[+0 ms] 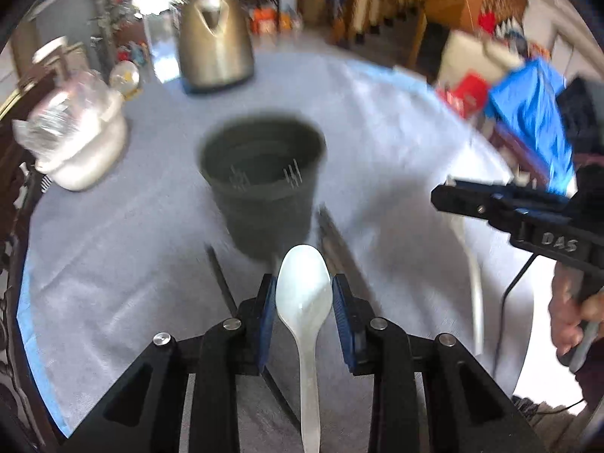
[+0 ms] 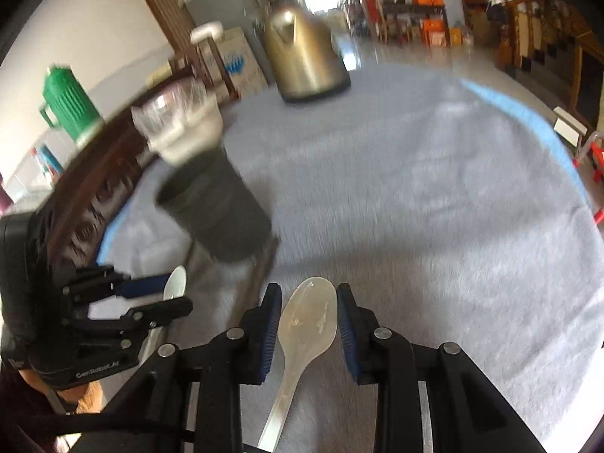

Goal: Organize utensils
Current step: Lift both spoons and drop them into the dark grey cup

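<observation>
Left gripper [image 1: 303,294] clamped on white spoon [image 1: 303,298]; right gripper [image 2: 308,315] clamped on translucent spoon [image 2: 307,321]. Both short of dark holder [image 1: 264,173]. Risk: smooth bowls sliding from pads, handles clipping rim, tipping holder. Grey cloth [image 1: 377,132] over table; kettle [image 1: 215,37] behind, cluttered room.
</observation>
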`<state>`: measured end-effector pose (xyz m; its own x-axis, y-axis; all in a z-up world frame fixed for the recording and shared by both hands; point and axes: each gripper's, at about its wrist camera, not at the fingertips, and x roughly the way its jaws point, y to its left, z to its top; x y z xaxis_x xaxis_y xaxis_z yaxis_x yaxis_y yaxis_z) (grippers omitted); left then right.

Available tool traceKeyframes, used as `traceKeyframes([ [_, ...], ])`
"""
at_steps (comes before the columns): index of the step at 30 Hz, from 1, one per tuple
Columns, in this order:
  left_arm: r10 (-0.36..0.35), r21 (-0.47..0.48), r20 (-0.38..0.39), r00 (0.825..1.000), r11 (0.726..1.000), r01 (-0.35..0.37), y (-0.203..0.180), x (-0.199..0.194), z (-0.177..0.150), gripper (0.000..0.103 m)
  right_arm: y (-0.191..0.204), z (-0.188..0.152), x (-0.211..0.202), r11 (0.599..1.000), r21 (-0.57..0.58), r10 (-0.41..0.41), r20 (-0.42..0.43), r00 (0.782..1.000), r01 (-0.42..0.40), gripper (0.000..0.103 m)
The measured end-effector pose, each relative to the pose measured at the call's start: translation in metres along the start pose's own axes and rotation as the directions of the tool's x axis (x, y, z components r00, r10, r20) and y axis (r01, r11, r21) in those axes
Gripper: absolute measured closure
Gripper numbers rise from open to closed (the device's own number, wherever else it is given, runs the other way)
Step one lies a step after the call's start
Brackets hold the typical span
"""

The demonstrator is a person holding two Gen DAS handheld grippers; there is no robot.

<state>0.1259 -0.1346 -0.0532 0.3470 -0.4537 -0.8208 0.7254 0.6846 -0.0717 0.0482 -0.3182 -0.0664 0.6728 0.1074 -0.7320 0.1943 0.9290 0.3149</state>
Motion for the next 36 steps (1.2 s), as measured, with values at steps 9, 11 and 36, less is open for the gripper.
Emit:
traceKeyframes([
  [9,0.15,-0.346,0.394,0.907,0.938,-0.005,0.055,-0.079,0.039,0.071,0.021,0.055,-0.056,0.993,0.056,0.072,0.427,0.901,-0.106,0.072],
  [11,0.198,-0.422,0.45,0.871,0.906,0.012,0.065,-0.084,0.045,0.071,0.027,0.066,-0.062,0.991,0.066,0.07,0.494,0.867,-0.118,0.072],
  [36,0.318,-0.576,0.474,0.821,0.818,0.015,0.081,-0.008,0.051,0.071,0.085,0.073,0.028,0.989,-0.126,-0.004,0.517,0.856,0.081,0.071],
])
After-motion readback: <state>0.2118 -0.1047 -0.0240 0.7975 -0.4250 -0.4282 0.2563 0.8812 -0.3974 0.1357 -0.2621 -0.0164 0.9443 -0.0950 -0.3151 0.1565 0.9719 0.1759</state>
